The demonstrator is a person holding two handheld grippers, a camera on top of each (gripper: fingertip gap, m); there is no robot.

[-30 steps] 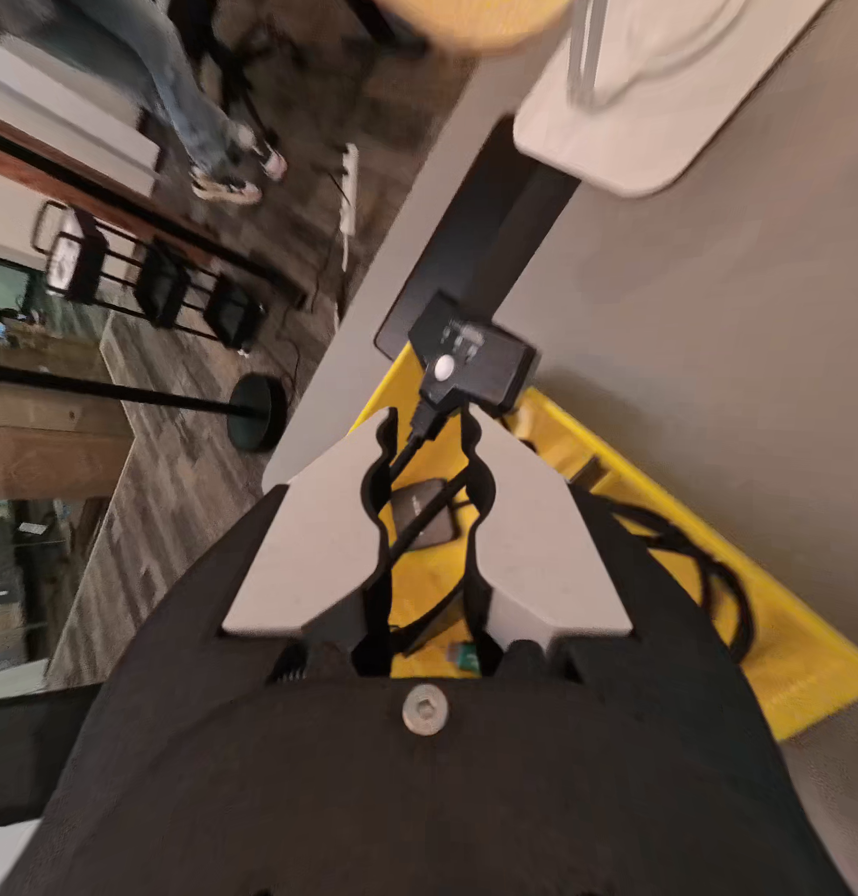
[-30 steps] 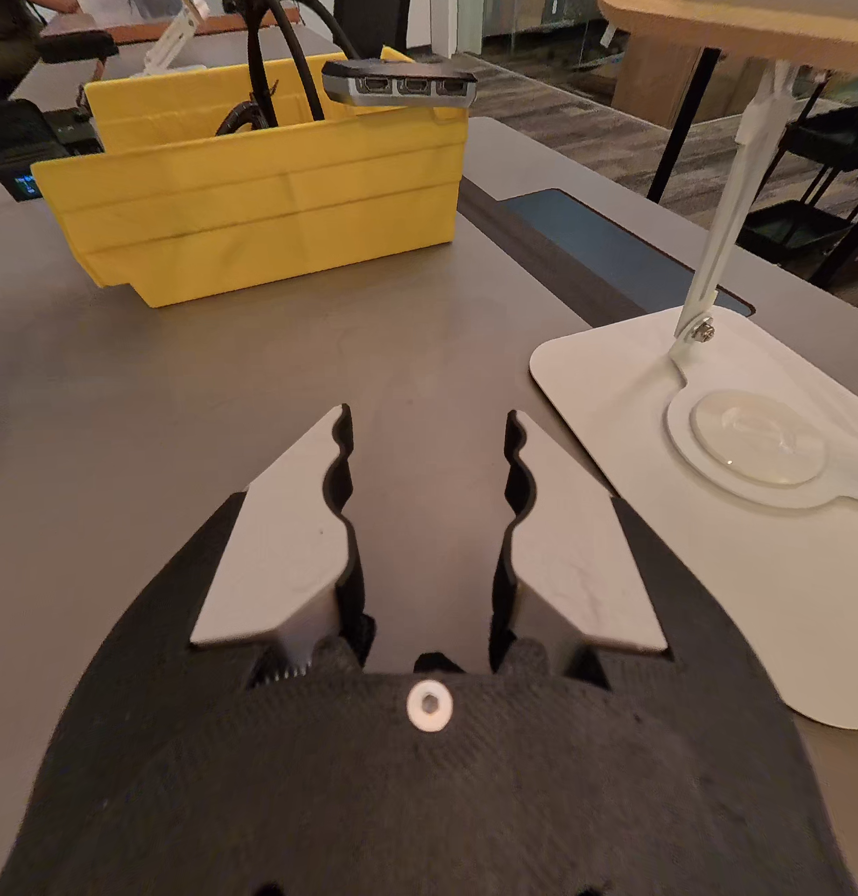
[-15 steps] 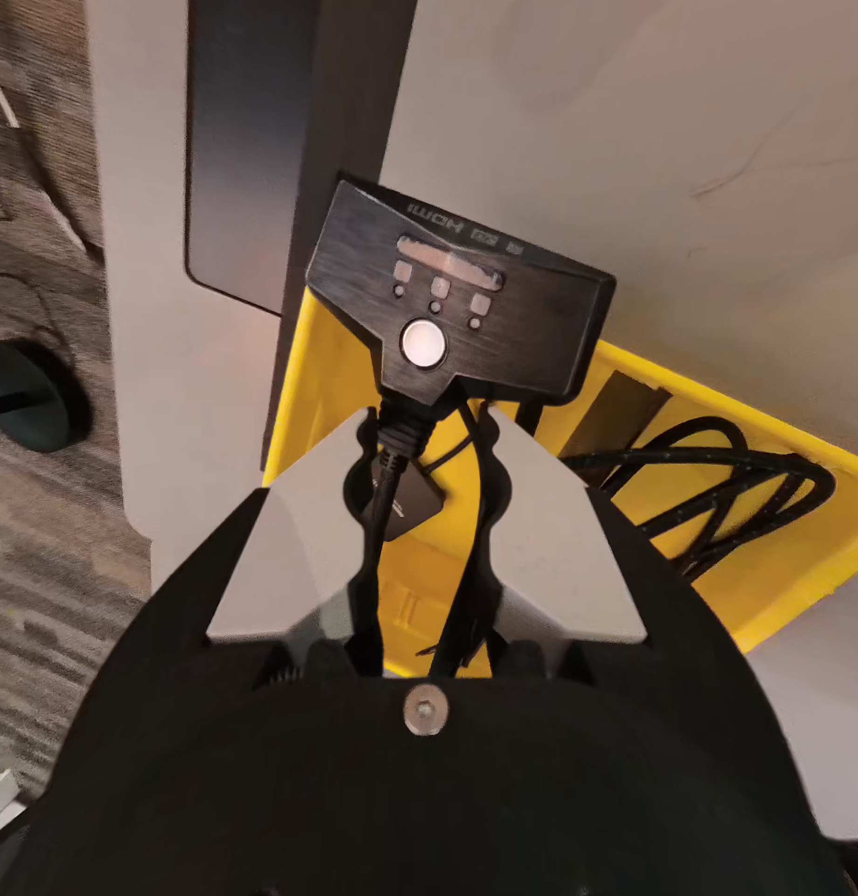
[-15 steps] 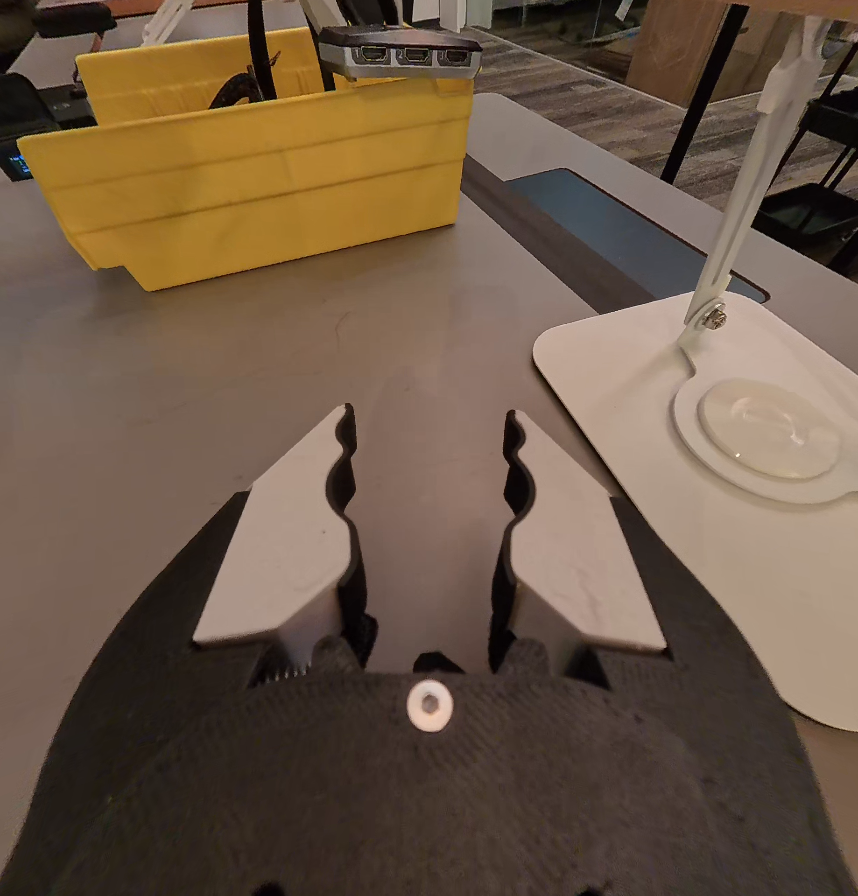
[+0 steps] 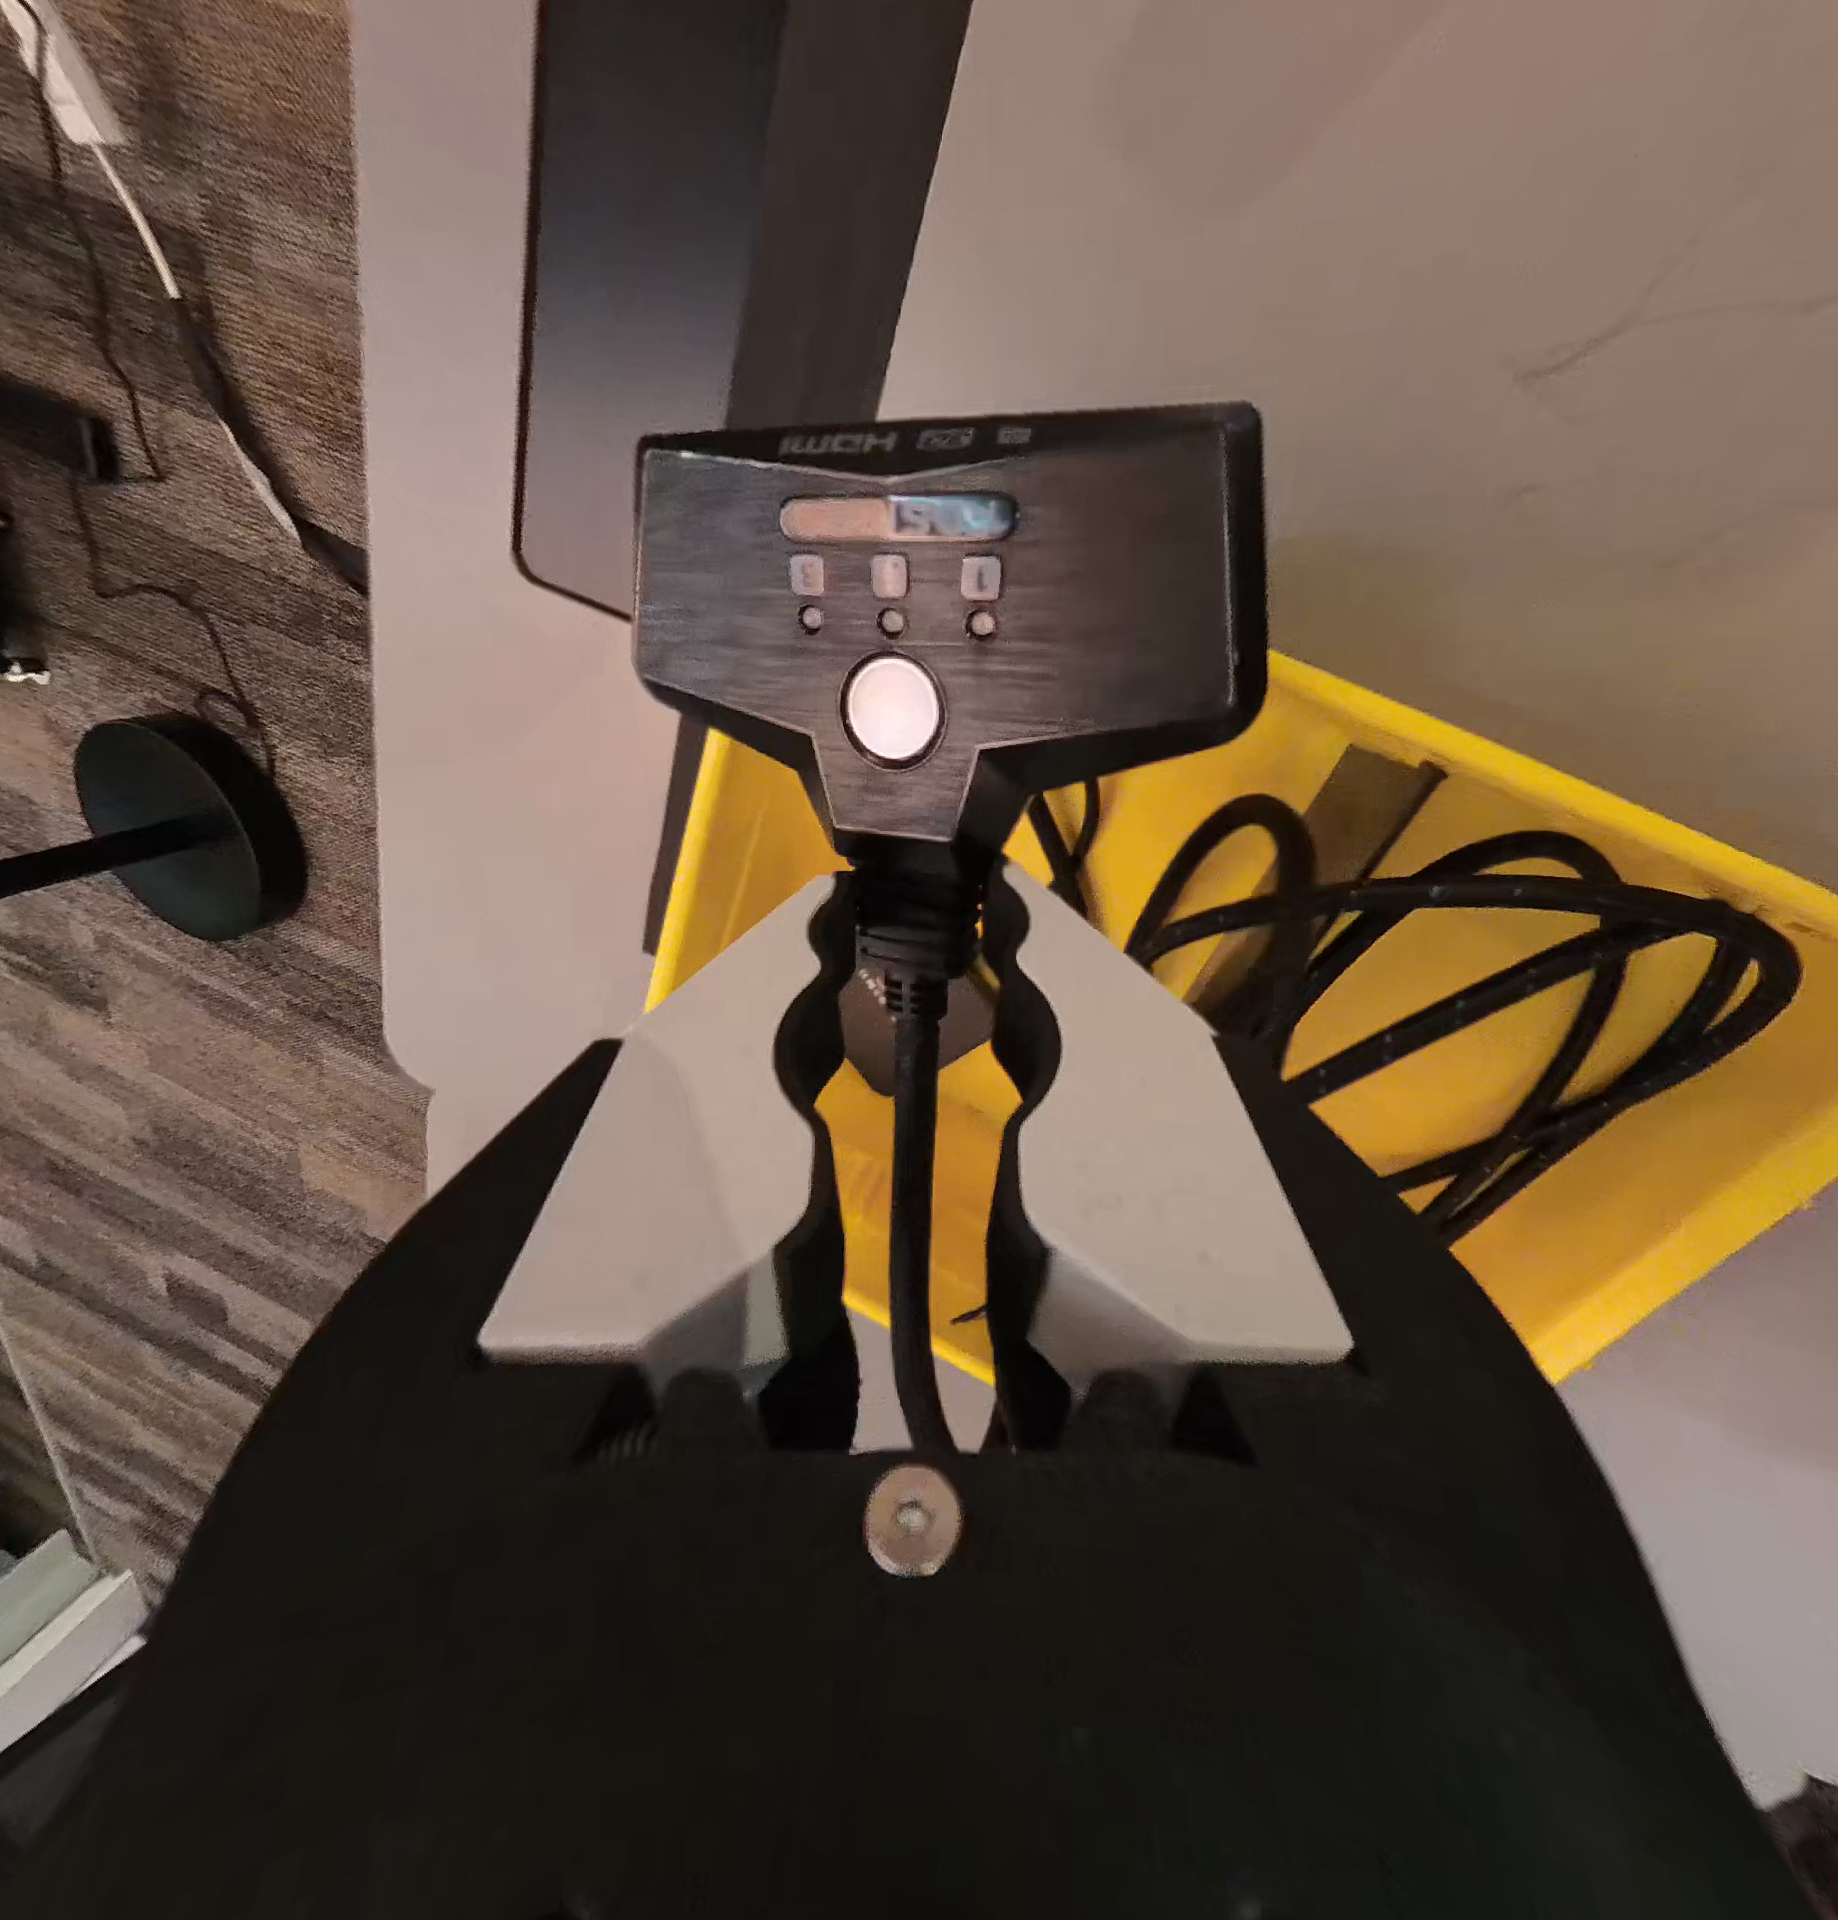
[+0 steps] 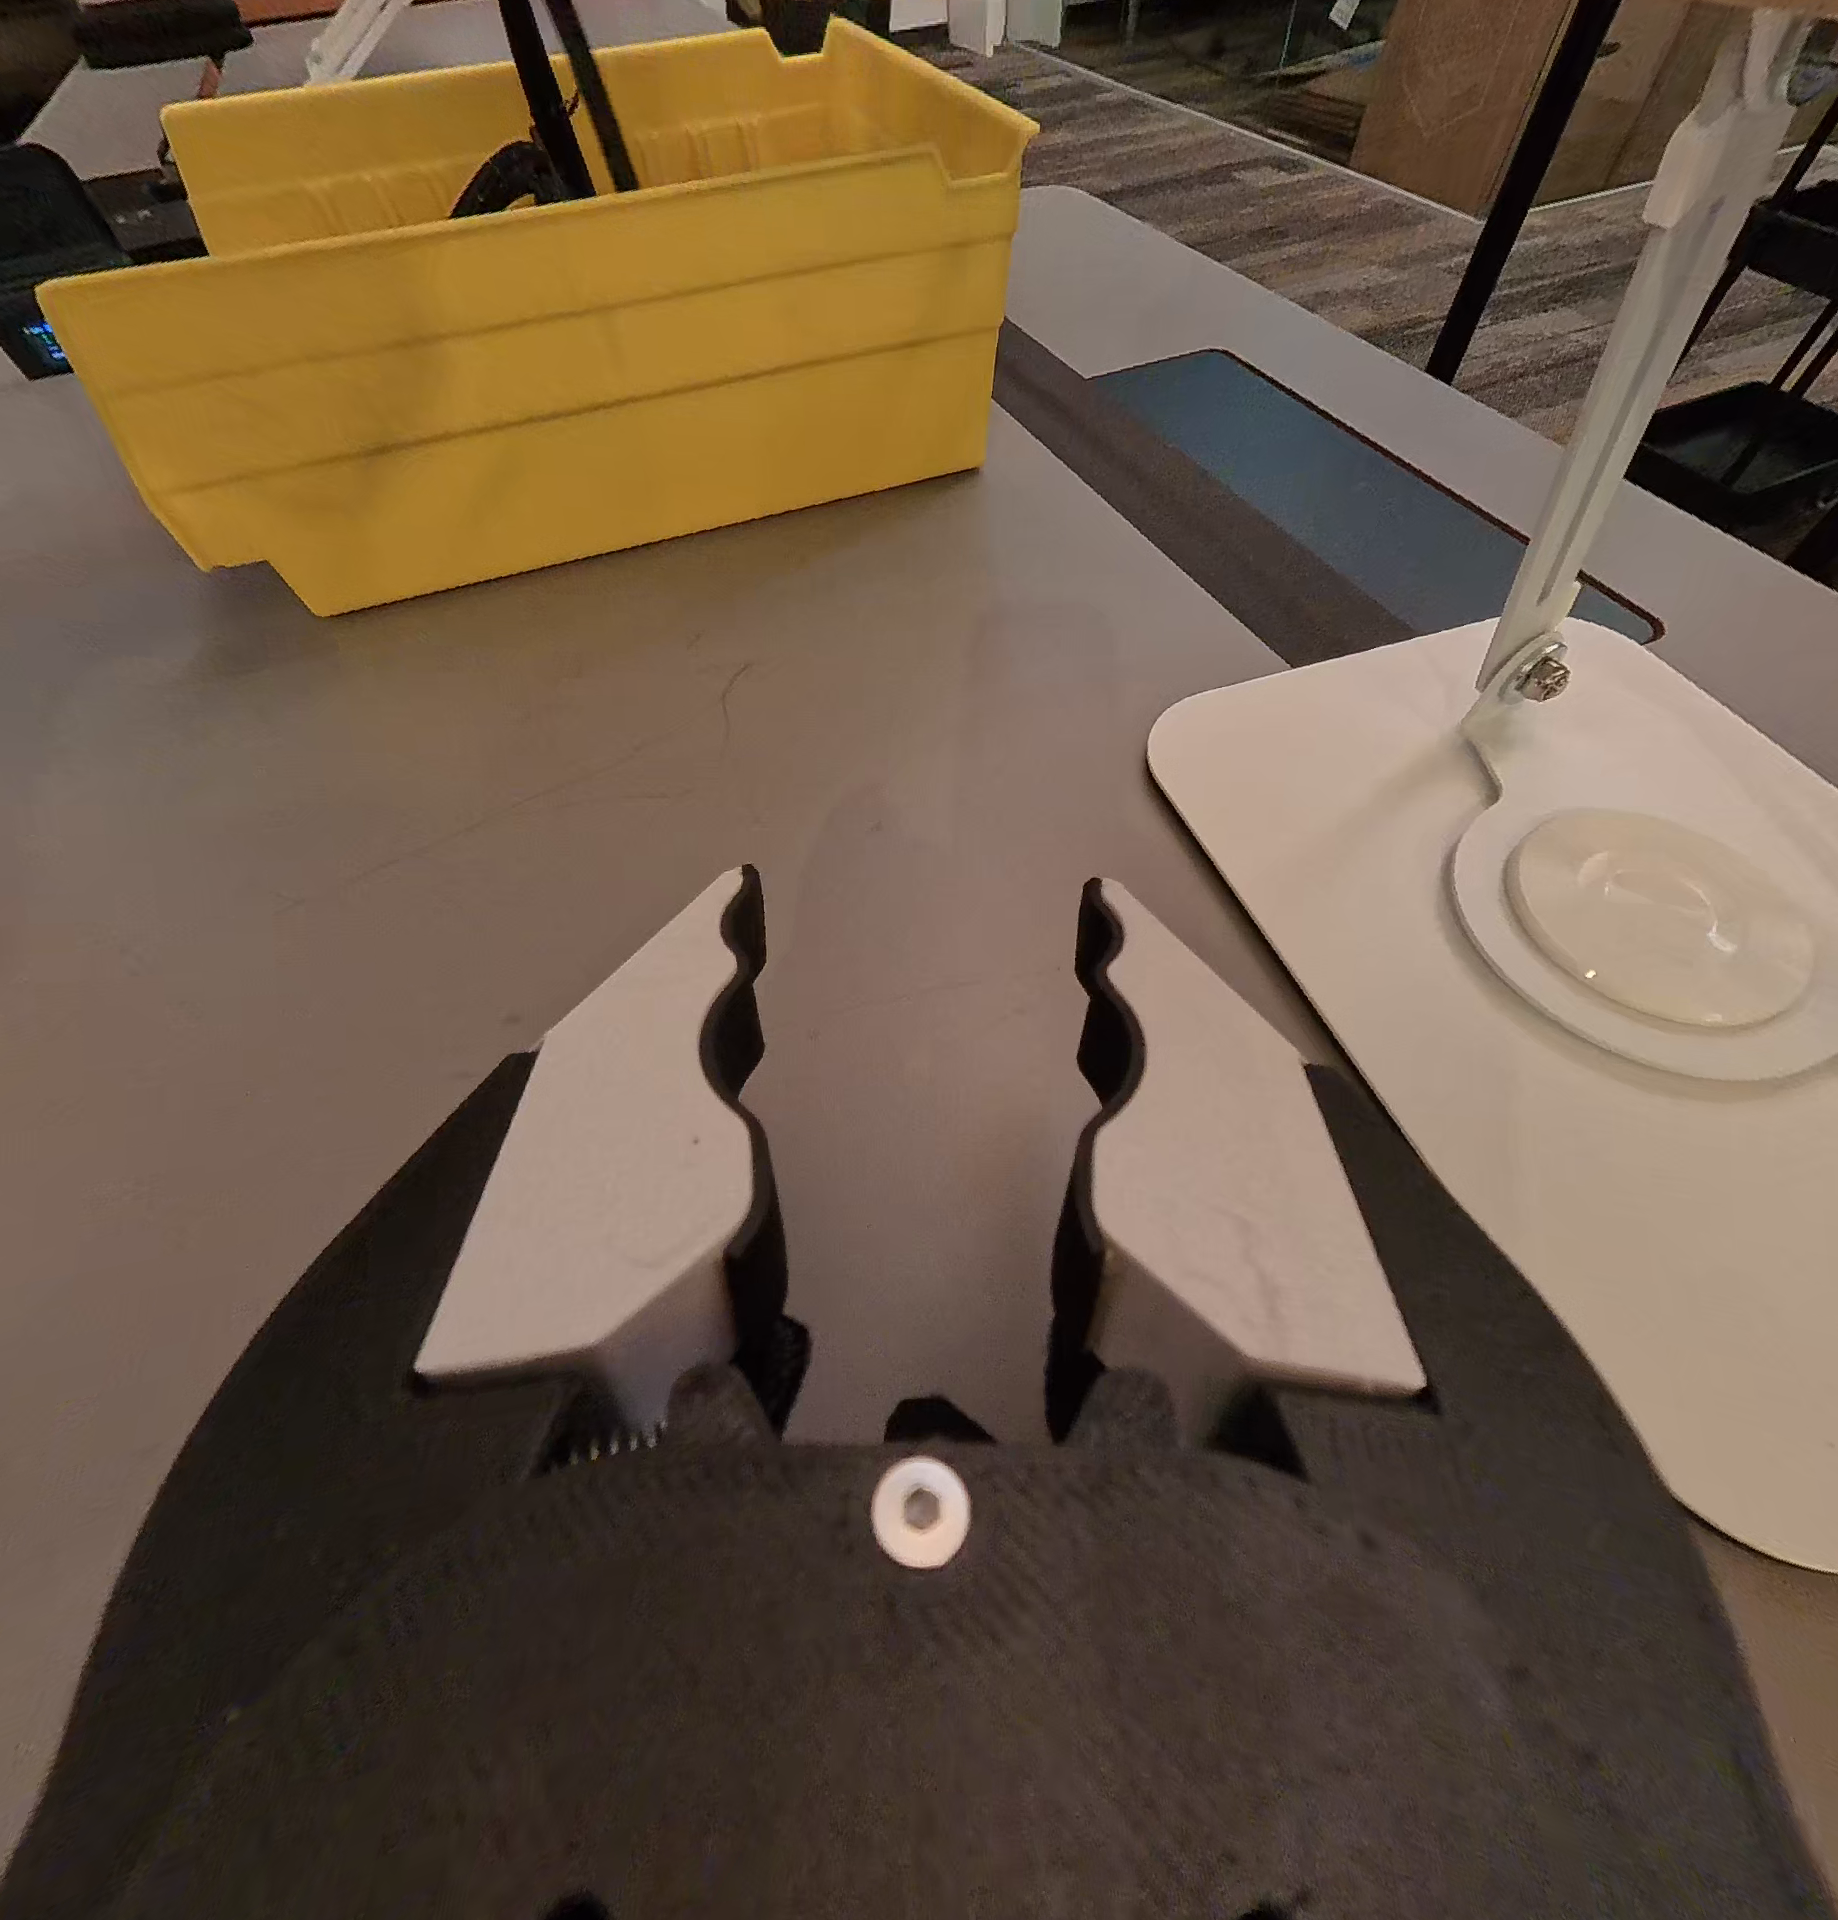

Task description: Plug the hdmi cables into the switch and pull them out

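My left gripper (image 5: pixel 910 914) is shut on the cable neck of the black HDMI switch (image 5: pixel 946 592) and holds it in the air above the yellow bin (image 5: pixel 1580 1247). The switch's top with three small buttons and a round white button faces me. Coiled black HDMI cables (image 5: pixel 1497 997) lie in the bin. My right gripper (image 6: pixel 920 904) is open and empty, low over the grey table (image 6: pixel 479 790), facing the yellow bin (image 6: pixel 562 384). Black cables (image 6: pixel 562 114) rise out of the bin; the switch is out of the right wrist view.
A white lamp base (image 6: pixel 1497 997) with a slanted arm stands right of my right gripper. A dark inset panel (image 6: pixel 1310 488) runs along the table's far right. The table edge and wood floor (image 5: pixel 167 1039) with a black round stand base (image 5: pixel 182 826) show at left. Some 30 centimetres of space lies between my two pairs of fingers.
My left gripper has lifted the switch higher and levelled it; it has risen out of the right wrist view. My right gripper has moved closer to the yellow bin, still open.
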